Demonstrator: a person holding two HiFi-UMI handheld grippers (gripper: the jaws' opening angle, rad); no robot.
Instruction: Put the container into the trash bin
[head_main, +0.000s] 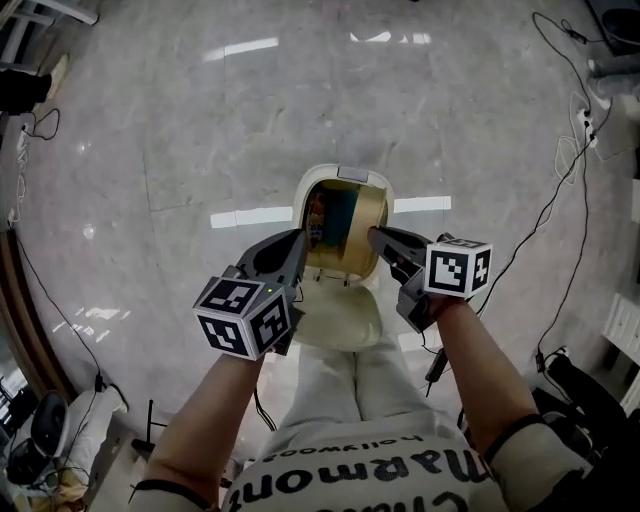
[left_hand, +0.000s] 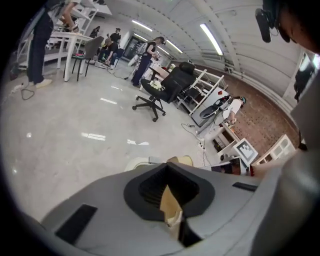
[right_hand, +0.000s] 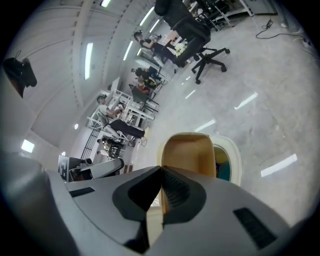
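A tan paper container (head_main: 368, 222) hangs tilted over the open trash bin (head_main: 340, 176), a cream bin with teal and orange rubbish inside. My left gripper (head_main: 297, 242) is shut on the container's left edge, and a tan strip (left_hand: 169, 202) shows between its jaws. My right gripper (head_main: 378, 236) is shut on the right wall, which is pinched at the jaws in the right gripper view (right_hand: 159, 186). In that view the container (right_hand: 189, 152) stands in front of the bin's rim (right_hand: 234, 161). The bin's cream lid (head_main: 338, 318) lies open toward me.
Grey polished floor surrounds the bin. Cables (head_main: 560, 190) and a power strip (head_main: 590, 125) run along the right side. A black office chair (left_hand: 160, 92), shelving and several people stand far off. My own legs are just below the bin.
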